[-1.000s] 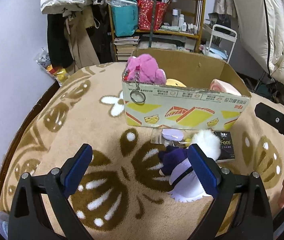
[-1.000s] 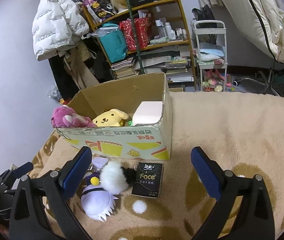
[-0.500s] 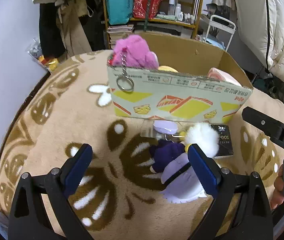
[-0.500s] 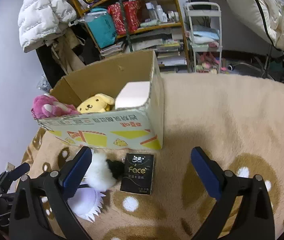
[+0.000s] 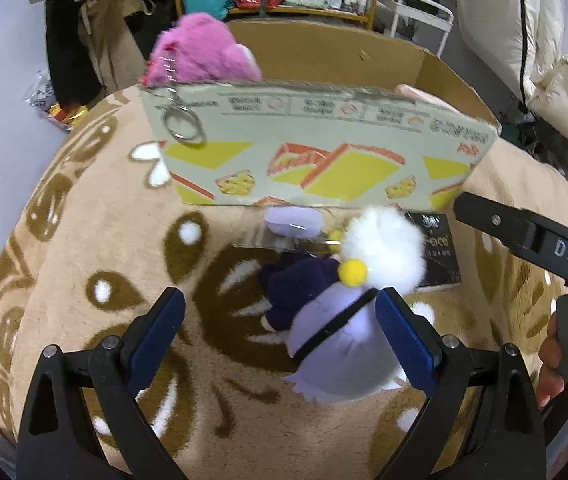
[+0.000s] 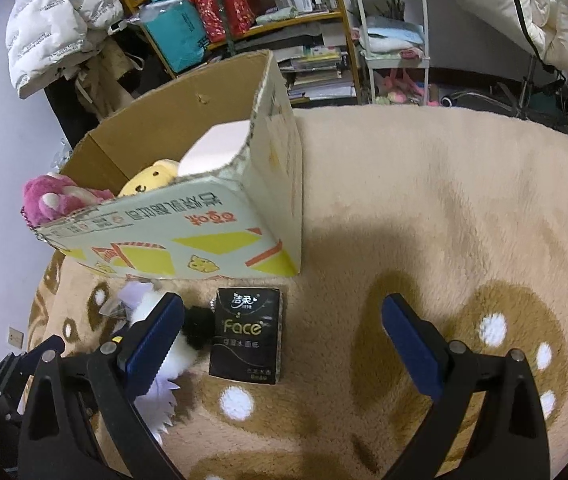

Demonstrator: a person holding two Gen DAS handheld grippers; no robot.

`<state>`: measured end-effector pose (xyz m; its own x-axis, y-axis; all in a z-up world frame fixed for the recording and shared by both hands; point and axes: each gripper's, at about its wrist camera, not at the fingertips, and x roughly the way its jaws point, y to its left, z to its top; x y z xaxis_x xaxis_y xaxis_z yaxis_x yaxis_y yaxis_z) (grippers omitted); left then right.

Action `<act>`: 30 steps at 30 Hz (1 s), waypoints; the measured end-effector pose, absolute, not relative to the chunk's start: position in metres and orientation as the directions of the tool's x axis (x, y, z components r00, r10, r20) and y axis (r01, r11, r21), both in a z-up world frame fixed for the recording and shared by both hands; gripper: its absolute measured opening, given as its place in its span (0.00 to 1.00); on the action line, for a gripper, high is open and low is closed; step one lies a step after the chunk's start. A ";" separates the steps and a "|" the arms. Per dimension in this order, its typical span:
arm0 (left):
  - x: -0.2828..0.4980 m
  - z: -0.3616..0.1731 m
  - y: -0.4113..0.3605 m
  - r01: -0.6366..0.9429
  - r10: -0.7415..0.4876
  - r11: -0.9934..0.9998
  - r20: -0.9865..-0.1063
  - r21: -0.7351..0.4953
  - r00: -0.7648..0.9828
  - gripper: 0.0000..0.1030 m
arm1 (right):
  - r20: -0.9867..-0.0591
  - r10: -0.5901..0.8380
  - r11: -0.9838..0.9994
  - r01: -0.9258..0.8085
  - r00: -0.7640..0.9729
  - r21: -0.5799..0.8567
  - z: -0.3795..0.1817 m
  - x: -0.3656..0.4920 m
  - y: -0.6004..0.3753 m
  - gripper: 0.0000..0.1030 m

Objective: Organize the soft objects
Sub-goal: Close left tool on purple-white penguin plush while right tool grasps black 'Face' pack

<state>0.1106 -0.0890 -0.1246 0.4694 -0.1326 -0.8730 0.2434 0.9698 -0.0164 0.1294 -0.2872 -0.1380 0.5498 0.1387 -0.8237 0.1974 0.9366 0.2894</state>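
The left gripper (image 5: 280,332) hangs with its jaws spread wide, nothing pinched between them. A purple plush doll (image 5: 324,320) with a fluffy white head lies on the blanket just in front of the cardboard box, and the gripper's right-side finger (image 5: 402,340) sits just beside the doll's pale skirt; whether they touch, I cannot tell. The right gripper (image 6: 284,340) is likewise wide apart and empty, poised over a black tissue pack (image 6: 247,335) that lies flat in front of the box, just beside the doll's head.

The cardboard box (image 5: 316,152) stands open on the tan blanket (image 6: 424,208). Inside it, a pink plush (image 5: 200,54) pokes over the left end of the front wall, its key ring (image 5: 182,126) dangling down the outside. A yellow plush (image 6: 152,176) and a white block (image 6: 220,148) rest further inside.
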 end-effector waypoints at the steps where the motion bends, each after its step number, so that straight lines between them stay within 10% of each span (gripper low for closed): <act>1: 0.111 -0.126 -0.091 0.252 -0.132 0.968 -0.875 -0.011 0.466 0.92 | -0.829 0.137 0.938 0.198 0.543 0.285 -0.140 0.131 -0.286 1.00; 14: 0.117 -0.144 -0.100 0.268 -0.191 0.960 -0.900 -0.088 0.391 0.92 | -0.876 0.167 0.940 0.196 0.453 0.280 -0.171 0.141 -0.279 1.00; 30: 0.124 -0.163 -0.112 0.259 -0.238 0.953 -0.922 -0.159 0.307 0.92 | -0.883 0.186 0.958 0.120 0.430 0.260 -0.169 0.138 -0.260 0.65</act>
<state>0.1235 -0.1115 -0.1628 0.3071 -0.2377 -0.9215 0.2591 0.9526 -0.1593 0.1384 -0.2600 -0.1688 0.4300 0.1859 -0.8835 0.1205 0.9580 0.2602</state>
